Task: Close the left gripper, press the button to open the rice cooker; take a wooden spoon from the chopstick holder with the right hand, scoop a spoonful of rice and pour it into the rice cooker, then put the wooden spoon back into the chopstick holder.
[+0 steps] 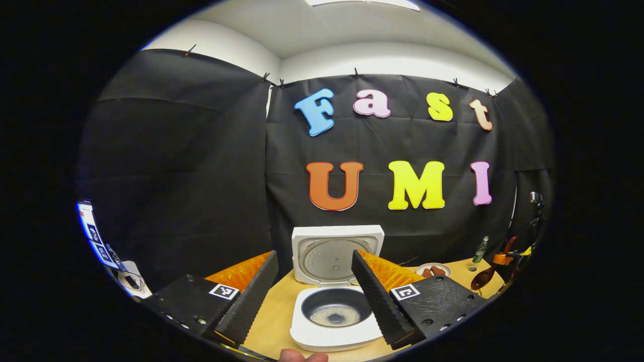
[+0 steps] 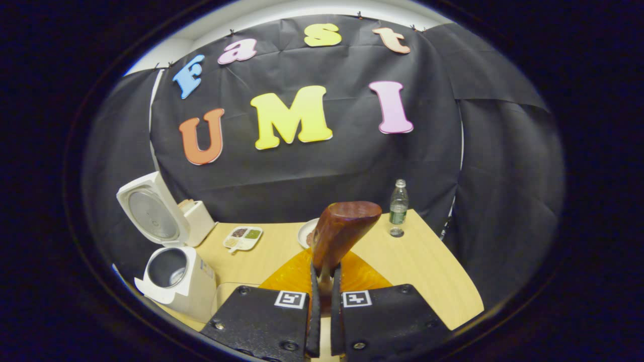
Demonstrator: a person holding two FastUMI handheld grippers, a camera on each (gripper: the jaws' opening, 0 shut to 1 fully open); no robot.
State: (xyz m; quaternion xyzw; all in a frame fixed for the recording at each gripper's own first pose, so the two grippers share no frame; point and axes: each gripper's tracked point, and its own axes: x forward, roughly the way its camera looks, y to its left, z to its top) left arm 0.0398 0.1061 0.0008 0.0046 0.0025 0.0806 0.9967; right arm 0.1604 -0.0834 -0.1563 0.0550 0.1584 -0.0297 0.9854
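rice cooker (image 2: 176, 281): white, squat body, lid (image 2: 151, 211) hinged upright behind it; dark inner pot (image 1: 336, 306) bared, a thin patch of rice (image 1: 335, 315) on its floor. landmark for all entries below. judged heavy enough to stay put under a tipped spoon.

left gripper (image 1: 314, 296): released, fingers spread wide; held in front of the cooker, the pot seen between its two fingers.

sectioned dish (image 2: 242, 237): small tray of grains, behind and to the right of the cooker on the wooden table (image 2: 427, 271).

wooden spoon (image 2: 342, 231): dark reddish-brown, glossy, bowl broad and rounded, standing up above the fingers. right of the cooker and well apart from it, over an orange mat (image 2: 297, 274). judged light and stiff, the polished finish likely slippery; best taken low on the handle, as here. whether the bowl carries rice cannot be told.

right gripper (image 2: 322, 296): clenched on the spoon handle, both fingers pressing its sides.

plate (image 2: 304, 234): partly hidden behind the spoon.

bottle (image 2: 398, 208): clear, upright, farthest right of the cooker.
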